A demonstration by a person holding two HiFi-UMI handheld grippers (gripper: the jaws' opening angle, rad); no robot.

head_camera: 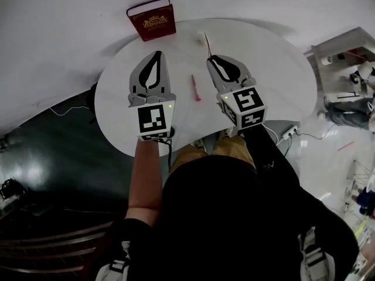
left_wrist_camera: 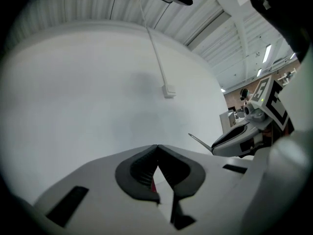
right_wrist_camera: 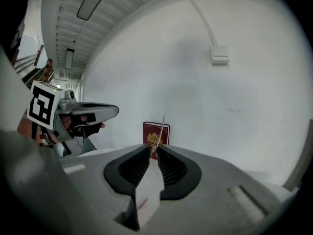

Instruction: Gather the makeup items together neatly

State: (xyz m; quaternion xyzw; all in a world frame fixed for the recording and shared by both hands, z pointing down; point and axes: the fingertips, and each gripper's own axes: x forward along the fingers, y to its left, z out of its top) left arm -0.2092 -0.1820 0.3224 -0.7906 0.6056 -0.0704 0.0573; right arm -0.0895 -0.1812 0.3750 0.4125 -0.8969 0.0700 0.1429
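At the 6 o'clock edge of the head view the person's dark-clothed torso fills the frame, with both forearms reaching out over the round white table (head_camera: pixel 275 81). The left gripper (head_camera: pixel 157 54) hangs over the table at about 11 o'clock from the person. Its own view shows the two dark pads brought together at their tips with nothing between them; only a sliver of red shows through the gap further back. The right gripper (head_camera: pixel 210 58) sits just beside it at about 1 o'clock. Its fingers are drawn narrow and pinch a thin pale stick (head_camera: pixel 206 40), a slim makeup item whose free end juts past the tips toward 12 o'clock. In the right gripper view that stick rises upright from between the pads. Between the two grippers, near the table's middle, a pink stick (head_camera: pixel 195 88) lies flat on the white top, apart from both sets of jaws, its length running roughly 12 to 6. Farthest out, at about 11 o'clock on the table's far rim, a dark red box (head_camera: pixel 152 20) with a gold crest stands well apart from the pink stick.
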